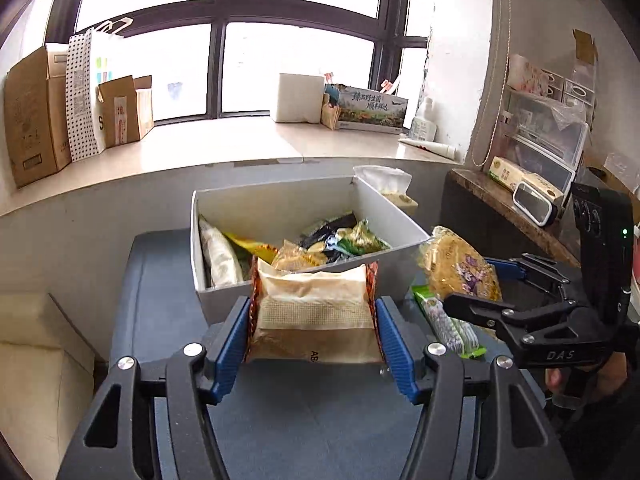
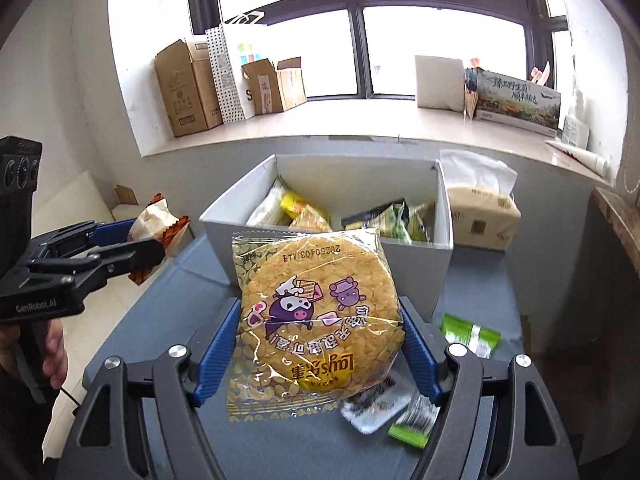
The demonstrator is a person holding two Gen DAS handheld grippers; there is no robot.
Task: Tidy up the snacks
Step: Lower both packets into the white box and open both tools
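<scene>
A white rectangular storage box [image 1: 400, 220] sits on a dark blue-grey tabletop [image 1: 312, 420], already holding several wrapped snacks [image 1: 344, 236]. Just in front of its near wall, the left gripper [image 1: 312, 328] clamps a beige cake packet with red crimped edges [image 1: 312, 312] between its blue pads. To the right, the right gripper [image 2: 320, 344] pinches a clear packet holding a round yellow rice cracker with purple cartoon print [image 2: 320, 304]. A green-and-white snack sachet [image 2: 470, 334] lies on the tabletop beside the box.
</scene>
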